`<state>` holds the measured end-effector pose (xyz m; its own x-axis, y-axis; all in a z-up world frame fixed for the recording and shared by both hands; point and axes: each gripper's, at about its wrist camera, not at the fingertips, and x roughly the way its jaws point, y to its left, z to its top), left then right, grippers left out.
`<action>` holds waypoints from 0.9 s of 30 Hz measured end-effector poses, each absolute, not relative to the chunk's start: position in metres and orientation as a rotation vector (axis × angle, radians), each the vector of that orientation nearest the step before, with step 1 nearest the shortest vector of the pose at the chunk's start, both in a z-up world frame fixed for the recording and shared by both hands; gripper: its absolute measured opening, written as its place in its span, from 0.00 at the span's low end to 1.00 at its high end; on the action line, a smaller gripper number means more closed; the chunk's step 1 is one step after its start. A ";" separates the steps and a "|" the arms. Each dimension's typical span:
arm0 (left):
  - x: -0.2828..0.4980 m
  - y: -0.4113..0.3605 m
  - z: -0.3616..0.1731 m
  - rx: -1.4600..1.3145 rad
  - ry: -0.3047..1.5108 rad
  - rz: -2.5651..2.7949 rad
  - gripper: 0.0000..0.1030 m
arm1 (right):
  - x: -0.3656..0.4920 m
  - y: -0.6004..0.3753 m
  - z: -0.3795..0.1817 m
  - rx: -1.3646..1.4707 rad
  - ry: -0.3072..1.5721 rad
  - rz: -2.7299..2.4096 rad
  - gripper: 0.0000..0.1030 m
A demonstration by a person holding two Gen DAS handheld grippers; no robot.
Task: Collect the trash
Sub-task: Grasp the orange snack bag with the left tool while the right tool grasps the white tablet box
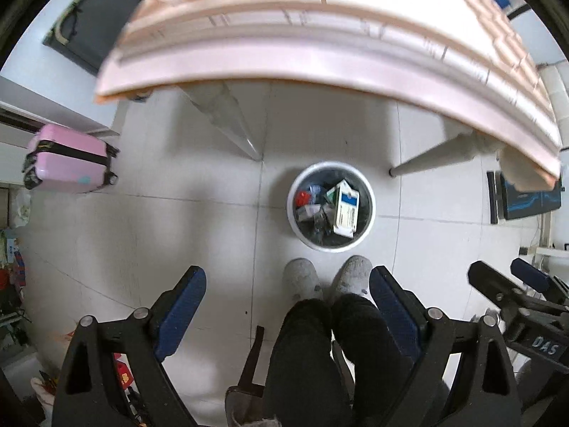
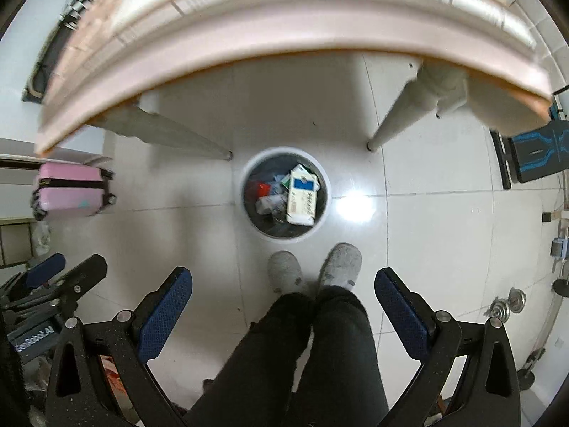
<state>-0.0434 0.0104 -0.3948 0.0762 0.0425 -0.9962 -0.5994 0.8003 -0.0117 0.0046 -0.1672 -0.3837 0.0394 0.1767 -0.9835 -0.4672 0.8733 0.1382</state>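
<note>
A round white trash bin (image 1: 368, 220) stands on the tiled floor under the table's front edge; it also shows in the right wrist view (image 2: 322, 222). It holds several pieces of trash, among them a white and blue carton (image 1: 346, 210) (image 2: 302, 195) and a red wrapper (image 1: 302, 197). My left gripper (image 1: 288, 277) is open and empty, high above the floor and short of the bin. My right gripper (image 2: 284, 277) is open and empty at the same height. Each gripper shows at the edge of the other's view.
A pink tiled table (image 1: 320, 57) (image 2: 284, 28) overhangs the top of both views, with its legs (image 1: 231, 124) either side of the bin. A pink suitcase (image 1: 71, 158) lies at the left. The person's legs and grey slippers (image 1: 302, 277) stand just before the bin.
</note>
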 end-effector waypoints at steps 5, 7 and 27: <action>-0.022 0.028 -0.354 -0.493 1.350 0.575 0.91 | 0.030 -0.158 -0.319 -0.177 1.385 0.534 1.00; -0.007 0.037 -0.346 -0.490 1.329 0.603 0.91 | 0.050 -0.153 -0.300 -0.152 1.366 0.544 1.00; 0.326 0.109 -0.351 -0.967 1.243 0.810 0.91 | 0.538 -0.027 -0.227 -0.625 1.255 0.631 1.00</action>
